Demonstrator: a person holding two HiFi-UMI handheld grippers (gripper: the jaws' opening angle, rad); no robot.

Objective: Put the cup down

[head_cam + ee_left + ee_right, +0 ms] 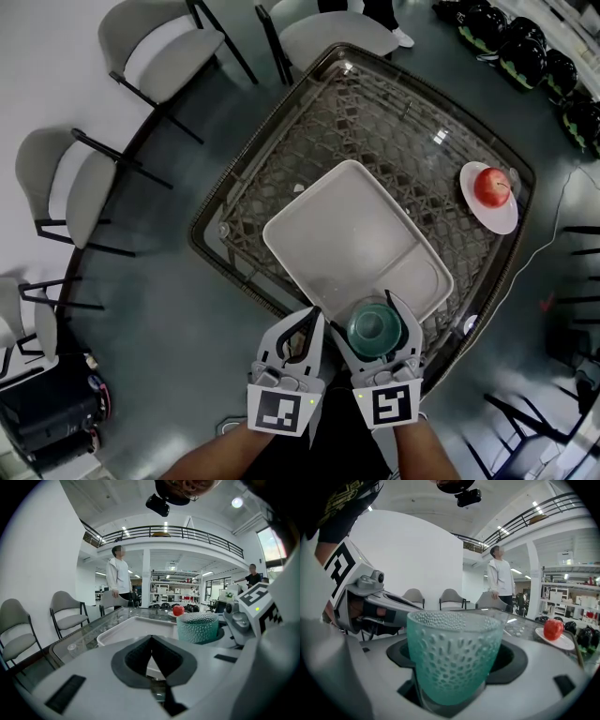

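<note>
A teal, bumpy glass cup (375, 328) stands upright between the jaws of my right gripper (376, 317), which is shut on it. The cup (454, 653) fills the middle of the right gripper view. It hangs over the near corner of a white sectioned tray (347, 234) on the glass table. My left gripper (309, 323) is just left of the right one, off the table's near edge. Its jaws meet at the tips with nothing in them. In the left gripper view the cup (198, 626) shows to the right of the closed jaws.
The square glass-topped wicker table (375, 122) also carries a white plate (506, 220) with a red apple (492, 186) at its right corner. Grey chairs (159, 47) ring the far and left sides. A person (119, 573) stands beyond the table. Black helmets (525, 47) lie at the far right.
</note>
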